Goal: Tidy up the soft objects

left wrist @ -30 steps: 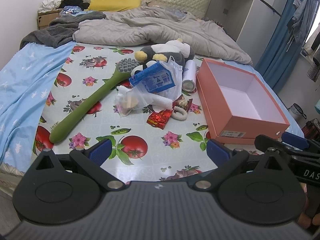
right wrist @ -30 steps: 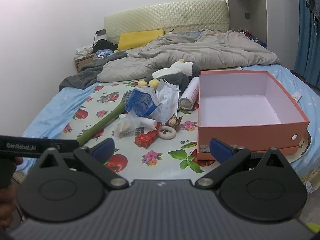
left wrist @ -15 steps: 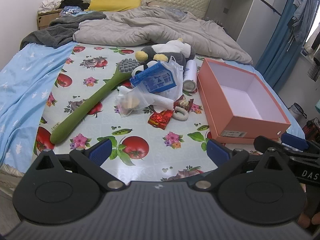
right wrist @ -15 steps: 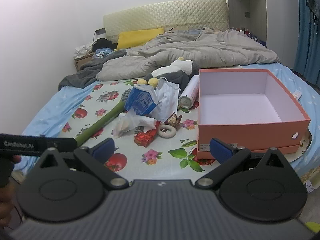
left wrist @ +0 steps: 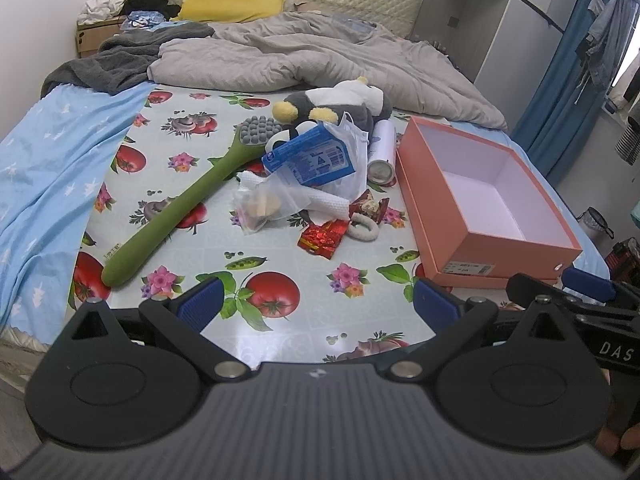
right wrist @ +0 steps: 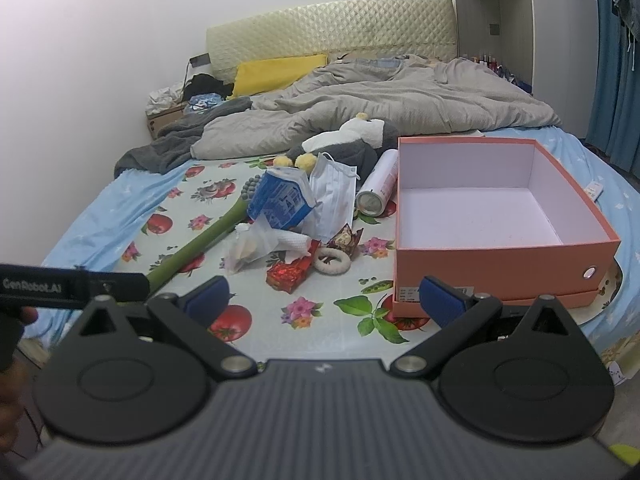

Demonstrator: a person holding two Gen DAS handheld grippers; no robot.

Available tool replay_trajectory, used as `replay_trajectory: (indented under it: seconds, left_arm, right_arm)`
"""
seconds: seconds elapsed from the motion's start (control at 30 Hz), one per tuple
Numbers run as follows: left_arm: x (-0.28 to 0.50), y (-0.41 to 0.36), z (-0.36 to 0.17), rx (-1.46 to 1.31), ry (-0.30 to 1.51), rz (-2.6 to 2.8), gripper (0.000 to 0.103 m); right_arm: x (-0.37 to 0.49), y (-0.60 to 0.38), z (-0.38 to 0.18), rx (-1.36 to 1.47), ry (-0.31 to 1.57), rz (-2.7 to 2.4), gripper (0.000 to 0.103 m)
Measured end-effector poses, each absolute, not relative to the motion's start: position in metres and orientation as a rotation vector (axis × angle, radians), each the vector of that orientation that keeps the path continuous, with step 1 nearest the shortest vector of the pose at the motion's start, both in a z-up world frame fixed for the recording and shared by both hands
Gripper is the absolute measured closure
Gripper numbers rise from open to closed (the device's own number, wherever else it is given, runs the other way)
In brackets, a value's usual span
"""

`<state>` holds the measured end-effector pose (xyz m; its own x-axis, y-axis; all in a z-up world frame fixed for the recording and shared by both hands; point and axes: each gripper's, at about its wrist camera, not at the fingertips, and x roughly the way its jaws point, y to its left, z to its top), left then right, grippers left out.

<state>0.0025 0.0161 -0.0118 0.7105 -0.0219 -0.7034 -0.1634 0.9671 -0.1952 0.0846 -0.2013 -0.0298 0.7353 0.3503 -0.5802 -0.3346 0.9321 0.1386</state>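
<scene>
Left gripper (left wrist: 316,304) and right gripper (right wrist: 324,296), both wide apart, empty, side by side.

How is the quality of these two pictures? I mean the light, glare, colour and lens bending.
Left wrist view: bright daylight, a white glare patch on the glossy tablecloth near the open left gripper, and straight lines bend at the edges. Right wrist view: dimmer, with a purple tint on the wall, dark blurred corners, yet the orange box is sharp.

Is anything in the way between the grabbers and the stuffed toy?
Yes. The plush toy lies at the far side of the pile, behind the blue packet and the face mask. Both the left gripper and the right gripper are open and empty.
</scene>
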Motion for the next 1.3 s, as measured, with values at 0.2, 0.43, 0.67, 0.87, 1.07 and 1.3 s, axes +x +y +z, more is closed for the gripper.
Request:
replay_trajectory:
  seconds: [0.2,0.43,0.67,0.87,1.07,1.3]
  left_arm:
    - [0.003,0.016,-0.012,-0.253,0.780,0.078,0.001]
    - [0.002,0.015,-0.011,-0.252,0.778,0.079,0.001]
    - [0.001,0.015,-0.012,-0.253,0.781,0.080,0.001]
    - [0.004,0.014,-0.016,-0.254,0.793,0.077,0.001]
    - [0.011,0.016,-0.022,-0.252,0.812,0.073,0.001]
    - [0.027,0.025,-0.036,-0.247,0.828,0.057,0.001]
  right_arm:
    - [0.085,-0.201,-0.030,0.025,0.643,0.375,0.000]
    - [0.085,-0.201,-0.030,0.025,0.644,0.375,0.000]
    - [0.085,-0.201,-0.032,0.025,0.646,0.376,0.000]
    - [0.086,-0.202,-0.038,0.027,0.658,0.373,0.000]
    - [0.091,-0.201,-0.043,0.031,0.670,0.360,0.000]
    - [0.099,-0.197,-0.050,0.018,0.658,0.376,0.000]
